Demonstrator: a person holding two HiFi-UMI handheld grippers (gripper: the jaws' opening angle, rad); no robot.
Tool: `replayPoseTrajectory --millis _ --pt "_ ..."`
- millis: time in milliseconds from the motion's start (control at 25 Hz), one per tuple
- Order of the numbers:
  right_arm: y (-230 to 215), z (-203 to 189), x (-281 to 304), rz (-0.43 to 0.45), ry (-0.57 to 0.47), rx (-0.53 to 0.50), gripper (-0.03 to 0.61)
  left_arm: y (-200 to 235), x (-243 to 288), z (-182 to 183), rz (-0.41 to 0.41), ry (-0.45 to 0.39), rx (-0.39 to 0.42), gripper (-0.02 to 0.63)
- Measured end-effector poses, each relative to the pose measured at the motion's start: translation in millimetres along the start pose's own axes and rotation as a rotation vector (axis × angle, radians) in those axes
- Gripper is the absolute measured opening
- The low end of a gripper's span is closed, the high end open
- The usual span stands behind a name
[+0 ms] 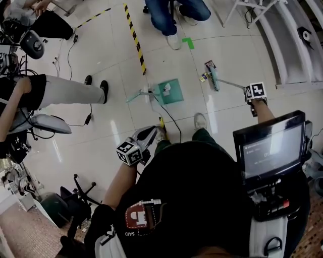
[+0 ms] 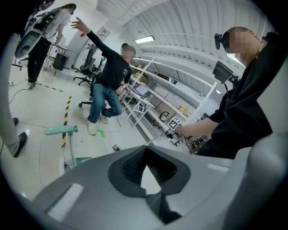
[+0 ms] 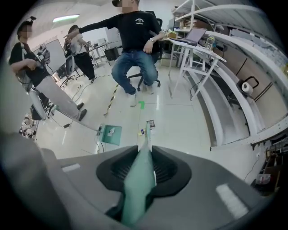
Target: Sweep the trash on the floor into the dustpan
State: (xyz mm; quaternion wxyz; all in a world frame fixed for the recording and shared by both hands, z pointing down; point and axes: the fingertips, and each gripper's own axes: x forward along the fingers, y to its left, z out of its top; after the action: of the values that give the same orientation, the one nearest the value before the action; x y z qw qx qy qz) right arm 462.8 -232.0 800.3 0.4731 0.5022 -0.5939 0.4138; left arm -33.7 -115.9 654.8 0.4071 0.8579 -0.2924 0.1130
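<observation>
A teal dustpan [image 1: 167,92] stands on the white floor with a white scrap inside, its upright handle [image 1: 135,94] to its left. The teal broom's head [image 1: 213,76] rests on the floor beside small bits of trash [image 1: 204,77], right of the pan. My right gripper [image 1: 248,89] is shut on the broom handle [image 3: 139,179], which runs out between its jaws to the broom head [image 3: 146,134] and the trash [image 3: 150,123]. My left gripper [image 1: 151,133] hangs near my leg, shut and holding nothing, short of the dustpan [image 2: 83,159].
A seated person in jeans [image 1: 166,15] sits beyond the pan, near a green tape mark [image 1: 187,43] and a yellow-black floor stripe [image 1: 135,38]. Another person's legs [image 1: 70,90] and cables lie to the left. White shelving [image 1: 292,40] runs along the right.
</observation>
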Motion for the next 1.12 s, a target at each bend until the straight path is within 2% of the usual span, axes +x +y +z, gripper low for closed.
replayPoseTrajectory --millis 160,360,560,880,1120 --pt "28 15 21 -0.041 0.017 -0.038 0.086 21 -16 -5 -0.005 0.021 0.01 0.0" --pt "57 30 42 -0.082 0.053 -0.084 0.086 38 -41 -22 0.023 0.01 -0.068 0.0" --pt "86 47 61 -0.095 0.067 -0.107 0.086 57 -58 -35 0.058 0.001 -0.11 0.0" --pt "137 43 73 0.012 0.07 -0.036 0.086 69 -80 -36 0.086 -0.043 -0.137 0.0" --pt "159 21 59 0.162 0.084 0.051 0.086 74 -78 -33 0.082 -0.056 -0.138 0.0"
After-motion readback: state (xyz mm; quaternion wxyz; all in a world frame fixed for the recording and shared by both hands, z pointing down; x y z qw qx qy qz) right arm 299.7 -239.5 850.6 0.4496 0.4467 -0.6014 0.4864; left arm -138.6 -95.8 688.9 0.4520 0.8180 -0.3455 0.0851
